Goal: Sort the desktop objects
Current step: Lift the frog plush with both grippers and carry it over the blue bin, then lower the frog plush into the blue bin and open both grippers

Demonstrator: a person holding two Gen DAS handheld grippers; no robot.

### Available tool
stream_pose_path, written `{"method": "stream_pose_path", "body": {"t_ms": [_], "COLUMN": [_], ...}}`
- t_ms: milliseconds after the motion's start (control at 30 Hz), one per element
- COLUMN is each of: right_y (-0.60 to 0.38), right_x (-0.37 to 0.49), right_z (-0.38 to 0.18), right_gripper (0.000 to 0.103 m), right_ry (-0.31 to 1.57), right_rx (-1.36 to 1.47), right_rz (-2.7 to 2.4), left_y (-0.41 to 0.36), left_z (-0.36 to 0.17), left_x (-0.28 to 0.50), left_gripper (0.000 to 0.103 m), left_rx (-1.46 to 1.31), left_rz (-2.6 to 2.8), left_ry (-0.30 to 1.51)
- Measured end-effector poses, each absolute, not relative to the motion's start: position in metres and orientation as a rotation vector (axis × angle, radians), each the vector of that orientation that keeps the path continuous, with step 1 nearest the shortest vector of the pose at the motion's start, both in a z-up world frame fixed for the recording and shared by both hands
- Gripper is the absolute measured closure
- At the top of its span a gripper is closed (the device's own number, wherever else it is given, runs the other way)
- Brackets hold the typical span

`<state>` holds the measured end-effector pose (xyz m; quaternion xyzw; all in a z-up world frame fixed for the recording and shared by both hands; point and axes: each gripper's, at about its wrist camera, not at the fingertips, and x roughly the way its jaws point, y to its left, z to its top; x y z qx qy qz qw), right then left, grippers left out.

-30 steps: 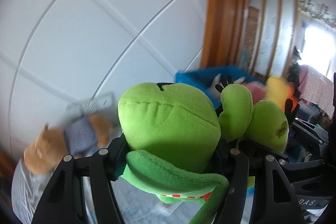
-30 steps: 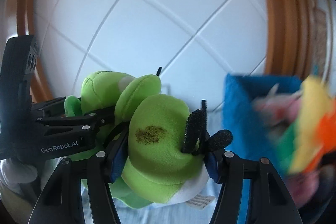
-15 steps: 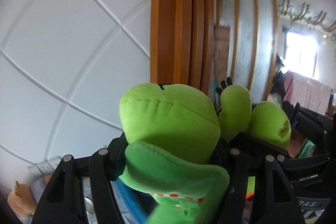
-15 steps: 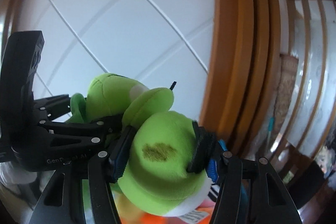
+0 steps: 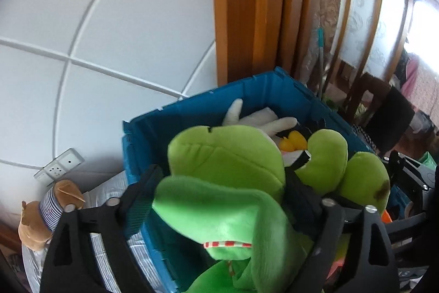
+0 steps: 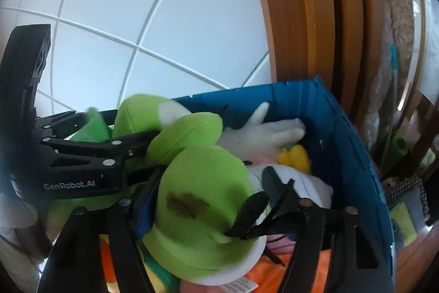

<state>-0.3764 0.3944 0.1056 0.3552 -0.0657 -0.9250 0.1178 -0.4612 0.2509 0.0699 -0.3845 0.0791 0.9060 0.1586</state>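
Note:
A green frog plush (image 5: 227,161) hangs over an open blue bin (image 5: 197,103) between both grippers. My left gripper (image 5: 225,175) has its jaws opening around the frog's body, and the left pad stands clear of it. My right gripper (image 6: 211,183) frames the frog's foot (image 6: 203,191), which has a dark stain. Its jaws are opening too, and a gap shows at the right finger. The blue bin (image 6: 274,89) holds a white plush (image 6: 263,128), a yellow toy (image 6: 295,157) and orange fabric (image 6: 274,265).
A white tiled wall (image 5: 96,18) rises behind the bin, with a wooden door frame (image 5: 247,4) to its right. A brown bear plush in a striped shirt (image 5: 46,210) lies at the left near a wall socket (image 5: 60,166). A dark chair (image 5: 384,106) stands beyond the bin.
Both grippers swung right with the frog until the blue bin came underneath. Both sets of jaws have widened, the left the most, and the frog looks blurred and loose.

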Motion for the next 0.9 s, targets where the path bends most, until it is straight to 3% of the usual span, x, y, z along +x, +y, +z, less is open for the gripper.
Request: {"method": "stream_pose_path", "body": {"t_ms": [167, 233, 367, 433, 900], "right_y": [0.391, 0.395, 0.397, 0.397, 0.359], "right_x": [-0.366, -0.360, -0.336, -0.320, -0.175], "right_z": [0.119, 0.118, 0.120, 0.119, 0.094], "right_gripper": [0.027, 0.010, 0.008, 0.001, 0.000], "right_ry": [-0.174, -0.188, -0.207, -0.200, -0.177], "right_rx": [1.011, 0.999, 0.972, 0.966, 0.934], "right_rz": [-2.772, -2.793, -2.831, -2.849, -3.011], "left_y": [0.242, 0.238, 0.229, 0.221, 0.181], "left_z": [0.088, 0.094, 0.100, 0.101, 0.070], "left_x": [-0.442, -0.433, -0.413, -0.395, -0.226], "left_gripper": [0.000, 0.000, 0.000, 0.000, 0.000], "left_rx": [-1.051, -1.031, -1.002, -0.981, -0.880], "left_rz": [2.630, 2.635, 2.633, 2.626, 2.622], "left_ry": [0.193, 0.180, 0.168, 0.154, 0.153]}}
